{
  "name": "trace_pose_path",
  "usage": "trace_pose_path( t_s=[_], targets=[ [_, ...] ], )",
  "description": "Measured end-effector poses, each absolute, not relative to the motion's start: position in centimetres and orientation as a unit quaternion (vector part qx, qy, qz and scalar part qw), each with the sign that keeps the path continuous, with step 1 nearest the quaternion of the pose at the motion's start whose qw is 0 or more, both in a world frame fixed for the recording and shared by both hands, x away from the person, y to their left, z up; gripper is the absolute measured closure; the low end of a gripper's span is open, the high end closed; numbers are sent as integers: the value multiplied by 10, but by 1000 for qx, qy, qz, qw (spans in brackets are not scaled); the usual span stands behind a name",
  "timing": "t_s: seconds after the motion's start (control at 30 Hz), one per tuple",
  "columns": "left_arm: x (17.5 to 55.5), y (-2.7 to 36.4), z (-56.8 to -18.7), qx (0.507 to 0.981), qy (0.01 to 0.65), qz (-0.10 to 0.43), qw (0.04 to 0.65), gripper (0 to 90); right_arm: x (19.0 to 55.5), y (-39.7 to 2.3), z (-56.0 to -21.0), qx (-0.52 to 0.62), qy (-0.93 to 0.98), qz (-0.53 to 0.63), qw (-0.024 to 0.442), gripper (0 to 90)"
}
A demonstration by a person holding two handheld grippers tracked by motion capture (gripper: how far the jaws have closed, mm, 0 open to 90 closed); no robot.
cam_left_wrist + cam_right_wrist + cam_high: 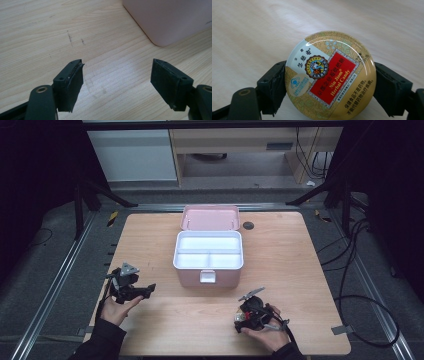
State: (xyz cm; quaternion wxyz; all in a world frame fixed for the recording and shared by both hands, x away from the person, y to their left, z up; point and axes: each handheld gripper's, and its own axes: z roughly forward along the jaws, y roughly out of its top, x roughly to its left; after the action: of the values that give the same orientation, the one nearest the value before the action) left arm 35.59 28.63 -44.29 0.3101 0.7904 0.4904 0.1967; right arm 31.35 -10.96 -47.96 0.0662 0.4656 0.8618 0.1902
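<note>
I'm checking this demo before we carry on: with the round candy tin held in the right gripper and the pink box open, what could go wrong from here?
1. The right gripper pinches the round gold metal candy tin only at its curved rim, so it may slip or twist out.
2. The open pink plastic box has a white divided tray; the tin could catch on a divider and sit tilted.
3. The open left gripper sits close to the box's corner and might nudge it.

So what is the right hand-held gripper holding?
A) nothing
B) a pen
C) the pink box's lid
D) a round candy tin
D: in the right gripper view the jaws of the right hand-held gripper press both sides of a round gold candy tin labelled Nin Jiom Herbal Candy.
</note>
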Motion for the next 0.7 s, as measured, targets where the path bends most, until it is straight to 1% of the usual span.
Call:
trace_pose_path(
  t_s=[0.13,0.27,0.37,0.53,0.7],
  targets=[
    [356,287,-443,791,491,196,308,257,325,-144,-473,507,835,193,92,207],
    [357,286,-444,793,489,195,306,257,338,-184,-475,551,807,178,118,207],
    [357,285,-446,793,491,193,306,258,343,-207,-476,577,789,175,123,207],
    [358,286,-446,794,491,193,304,258,347,-228,-481,600,773,161,127,207],
    [357,286,-446,794,488,196,304,259,349,-236,-484,608,769,157,123,206]
  ],
)
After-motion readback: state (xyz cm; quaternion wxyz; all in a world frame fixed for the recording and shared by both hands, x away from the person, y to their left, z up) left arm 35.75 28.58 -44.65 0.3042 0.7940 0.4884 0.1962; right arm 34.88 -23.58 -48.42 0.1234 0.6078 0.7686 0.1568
